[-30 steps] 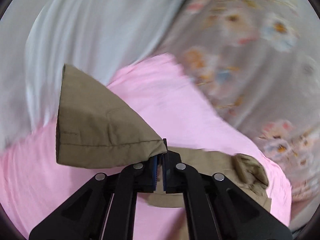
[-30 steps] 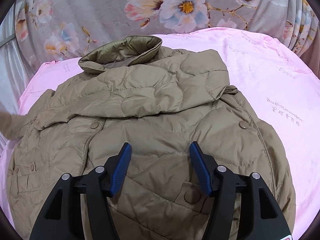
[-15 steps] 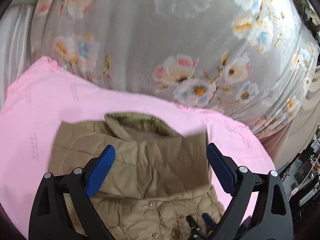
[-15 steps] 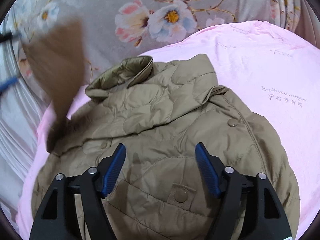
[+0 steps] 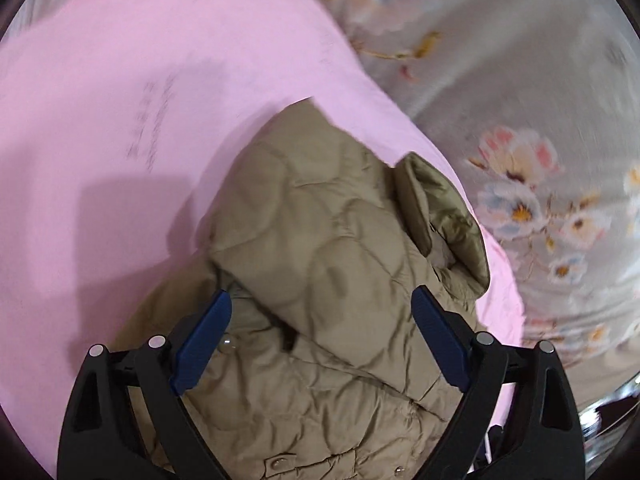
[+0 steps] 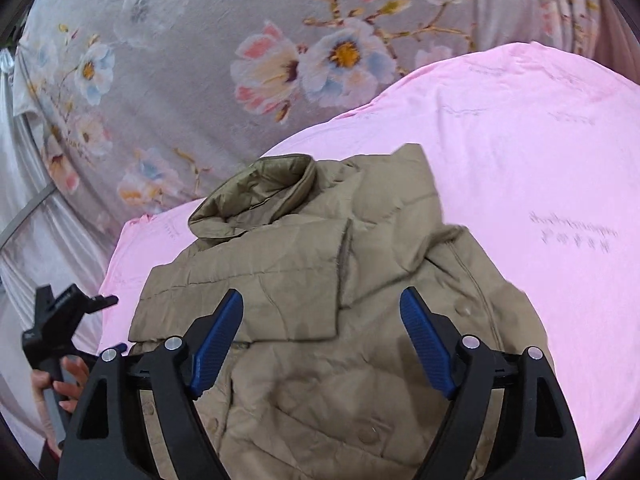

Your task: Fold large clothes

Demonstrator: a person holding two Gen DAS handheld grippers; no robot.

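A khaki quilted jacket lies face up on the pink sheet, collar toward the floral bedding. One sleeve is folded flat across its chest. My right gripper hovers over the jacket's front; its jaws are opening and nothing is pinched between them. My left gripper hangs open just above the jacket near the collar, with no cloth in its pads. In the right wrist view the left gripper appears at the left edge, held by a hand.
Grey bedding with a flower print rises behind the pink sheet. Pale silvery cloth hangs at the left. Bare pink sheet lies on both sides of the jacket. Dark clutter shows beyond the bed's edge.
My left gripper, shut on the sleeve a second ago, let it go; the sleeve now lies across the chest. That gripper swung down over the jacket. My right jaws spread wider.
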